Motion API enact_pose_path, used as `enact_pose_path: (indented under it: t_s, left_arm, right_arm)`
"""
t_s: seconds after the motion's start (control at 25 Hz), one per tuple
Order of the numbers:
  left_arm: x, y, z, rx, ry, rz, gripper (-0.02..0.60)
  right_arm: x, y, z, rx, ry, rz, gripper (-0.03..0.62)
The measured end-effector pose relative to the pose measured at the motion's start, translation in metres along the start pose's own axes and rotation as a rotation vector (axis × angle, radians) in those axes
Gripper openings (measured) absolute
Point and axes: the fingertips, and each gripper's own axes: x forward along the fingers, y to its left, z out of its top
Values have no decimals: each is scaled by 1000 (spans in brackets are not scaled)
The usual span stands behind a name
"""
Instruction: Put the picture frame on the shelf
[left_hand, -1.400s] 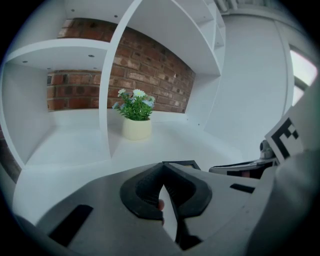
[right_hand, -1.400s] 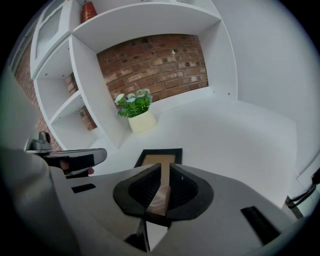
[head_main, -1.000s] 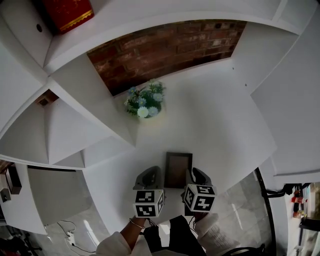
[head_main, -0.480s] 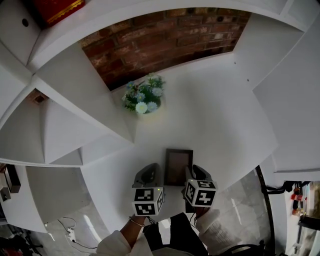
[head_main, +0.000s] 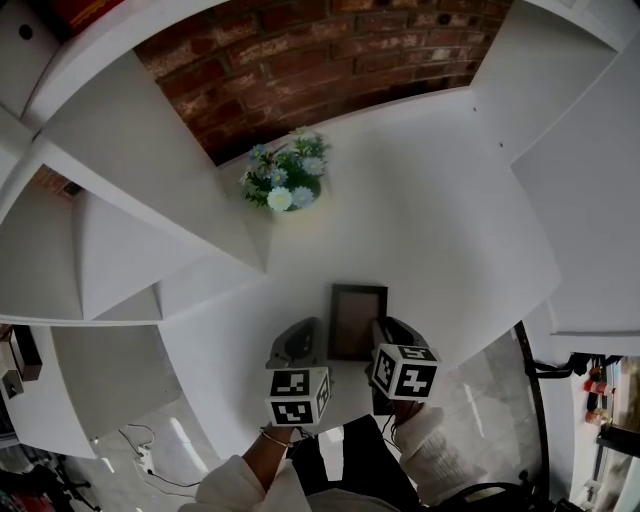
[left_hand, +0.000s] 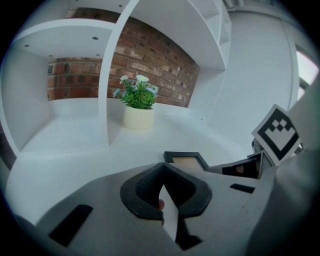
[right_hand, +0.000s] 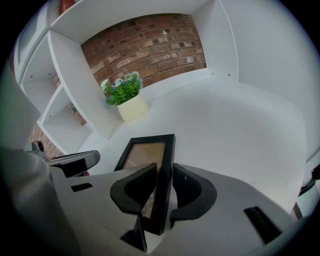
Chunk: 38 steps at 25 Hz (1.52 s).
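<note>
The picture frame (head_main: 358, 320) is black-edged with a tan pane and hangs low over the white shelf board (head_main: 450, 220). My right gripper (head_main: 383, 338) is shut on its near right edge; in the right gripper view the black frame (right_hand: 147, 152) stands edge-on between the gripper (right_hand: 159, 187) jaws. Whether the frame touches the board I cannot tell. My left gripper (head_main: 300, 345) is just left of the frame, apart from it. In the left gripper view its jaws meet at the tips of the gripper (left_hand: 164, 172) with nothing held, and the frame (left_hand: 186, 160) shows just beyond.
A cream pot of small flowers (head_main: 285, 185) stands farther back on the board, in front of the brick wall (head_main: 330, 50). A white upright divider (head_main: 150, 180) with side cubbies lies to the left, another white panel (head_main: 590, 200) to the right.
The frame and both grippers sit slightly farther in over the shelf board, and the head view has dipped a little. Both grips look the same.
</note>
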Motion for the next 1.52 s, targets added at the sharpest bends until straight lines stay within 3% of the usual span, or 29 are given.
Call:
enact_pose_path:
  t_s: [0.4, 0.72, 1.16, 1.52]
  left_arm:
    - [-1, -1, -11, -6, 18, -6, 5]
    - [-5, -5, -8, 4, 8, -10, 5]
    - [-19, -4, -1, 20, -14, -1, 5]
    - [-43, -10, 27, 56, -80, -18, 5]
  right_arm:
    - [-1, -1, 0, -13, -10, -10, 84]
    - [-2, -3, 0, 49, -25, 23, 74]
    - [-20, 5, 17, 41, -118, 27, 72]
    - [-56, 17, 45, 31, -220, 22, 72]
